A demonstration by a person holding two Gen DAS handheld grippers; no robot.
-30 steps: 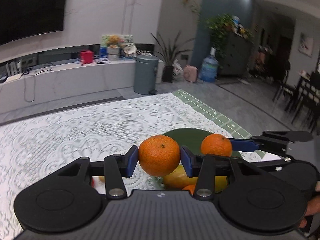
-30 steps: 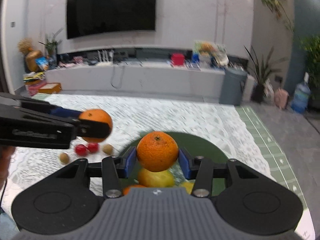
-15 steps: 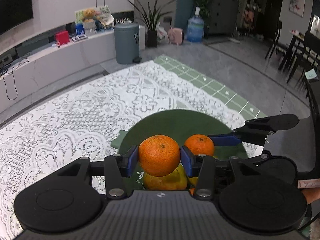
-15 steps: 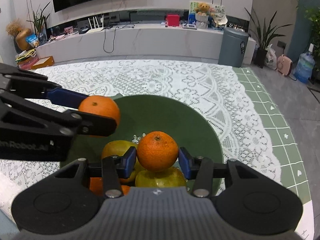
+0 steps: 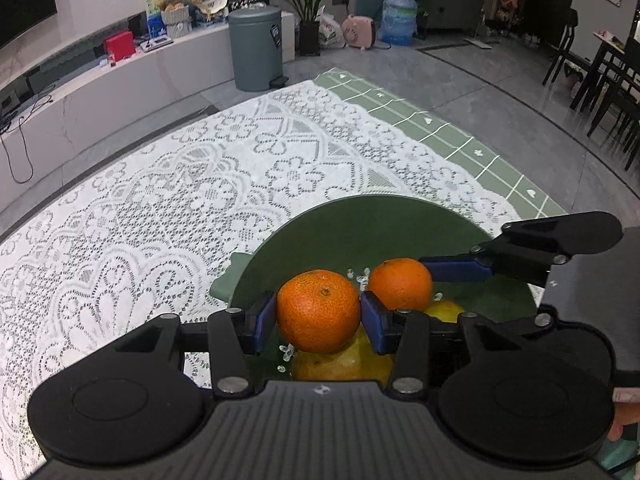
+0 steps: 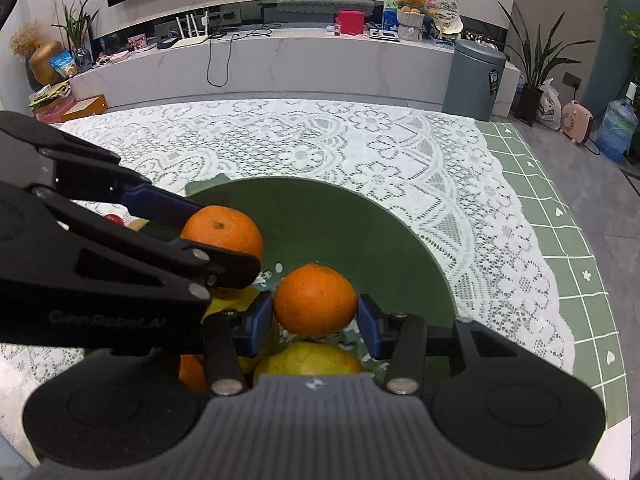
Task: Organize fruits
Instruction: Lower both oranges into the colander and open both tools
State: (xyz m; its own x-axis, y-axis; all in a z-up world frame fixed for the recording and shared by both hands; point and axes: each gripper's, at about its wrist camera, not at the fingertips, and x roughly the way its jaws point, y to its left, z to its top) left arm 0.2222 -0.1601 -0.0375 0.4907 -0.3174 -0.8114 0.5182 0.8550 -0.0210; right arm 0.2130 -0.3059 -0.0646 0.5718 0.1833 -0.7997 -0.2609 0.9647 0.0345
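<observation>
Looking along my left gripper (image 5: 319, 312), I see its blue pads pressed on either side of an orange mandarin (image 5: 319, 311), so the jaws stand narrow and clamped on that fruit, stem end up. Directly under it, below my fingers, sits a yellowish fruit (image 5: 340, 362) in the dark green bowl (image 5: 360, 224), whose far rim curves ahead of my fingertips. To the right of my pads and a little beyond them, my right gripper (image 5: 402, 284) reaches in from the right edge, holding a second mandarin (image 5: 401, 283) over the bowl; the two mandarins are close side by side, though I cannot tell if they touch. The bowl rests on a white lace tablecloth (image 5: 180, 208) that spreads ahead and to the left of me. Looking along my right gripper (image 6: 315, 306), I see its blue pads gripping its mandarin (image 6: 315, 300) on both sides, jaws narrow around it. Just below it, nearer to me, lies a yellow-green fruit (image 6: 308, 358), and the green bowl (image 6: 360, 220) opens out ahead. From the left my left gripper (image 6: 222, 234) comes in at an angle, its mandarin (image 6: 222, 232) held ahead of my left pad and slightly farther out, above the bowl's left side. Beyond that gripper, off to my left on the lace cloth (image 6: 320, 140), a small red fruit (image 6: 114, 219) peeks out.
</observation>
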